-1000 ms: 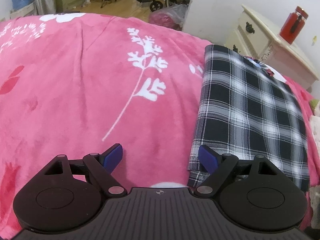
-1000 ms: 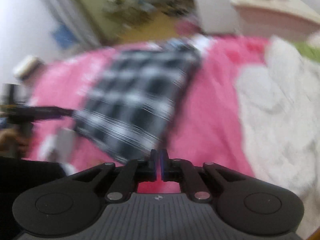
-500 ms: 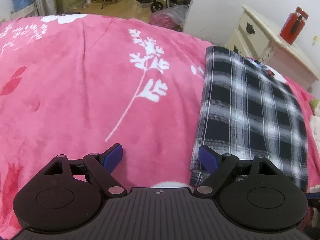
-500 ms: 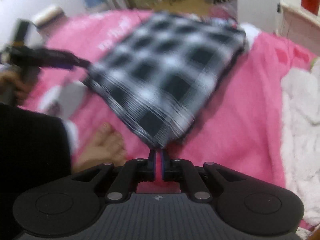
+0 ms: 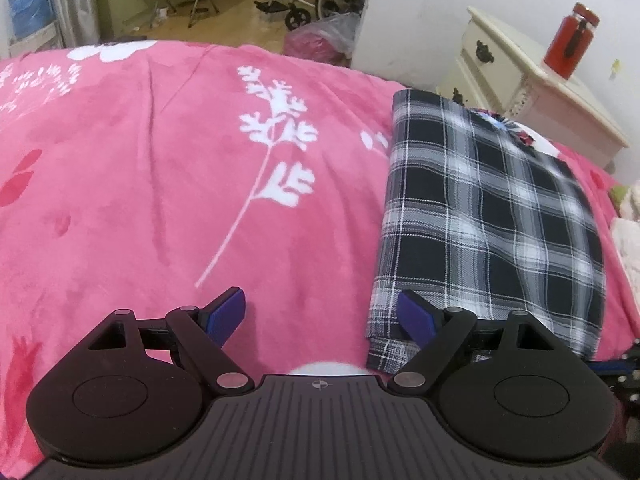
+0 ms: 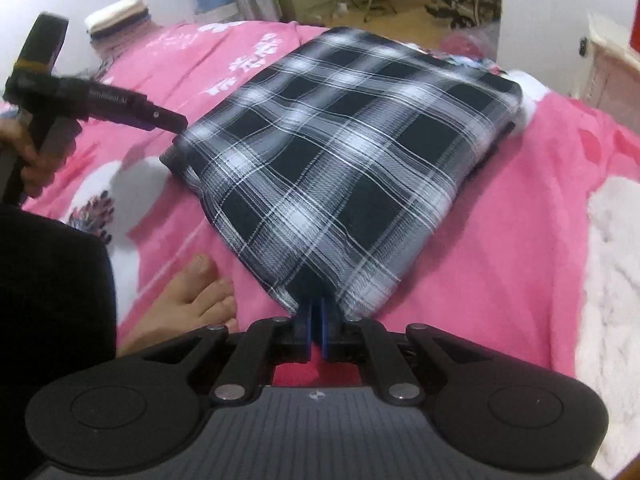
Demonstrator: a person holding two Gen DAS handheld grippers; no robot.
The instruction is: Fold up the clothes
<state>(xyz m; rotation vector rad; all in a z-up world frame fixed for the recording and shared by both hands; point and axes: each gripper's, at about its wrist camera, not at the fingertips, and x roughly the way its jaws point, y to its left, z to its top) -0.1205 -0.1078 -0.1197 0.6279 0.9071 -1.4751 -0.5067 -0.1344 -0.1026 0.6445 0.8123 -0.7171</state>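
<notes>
A folded black-and-white plaid cloth (image 5: 480, 220) lies on the pink floral blanket (image 5: 160, 180), to the right in the left wrist view. My left gripper (image 5: 320, 314) is open just above the blanket, and its right fingertip (image 5: 416, 316) overlaps the cloth's near left edge. In the right wrist view the plaid cloth (image 6: 340, 152) spreads ahead of me. My right gripper (image 6: 318, 314) is shut on its near corner. The left gripper (image 6: 100, 100) shows there too, held by a hand, with its tip at the cloth's left corner.
A cream nightstand (image 5: 532, 84) with a red jar (image 5: 572, 40) stands beyond the bed's far right. A fluffy white blanket (image 6: 612, 280) lies right of the cloth. A bare foot (image 6: 192, 292) and a dark-clothed leg (image 6: 52, 300) rest near the cloth's left side.
The right wrist view has swung and closed in on the cloth, whose near corner stays at the shut fingertips; the blur is gone. The left gripper has hardly moved and stays open.
</notes>
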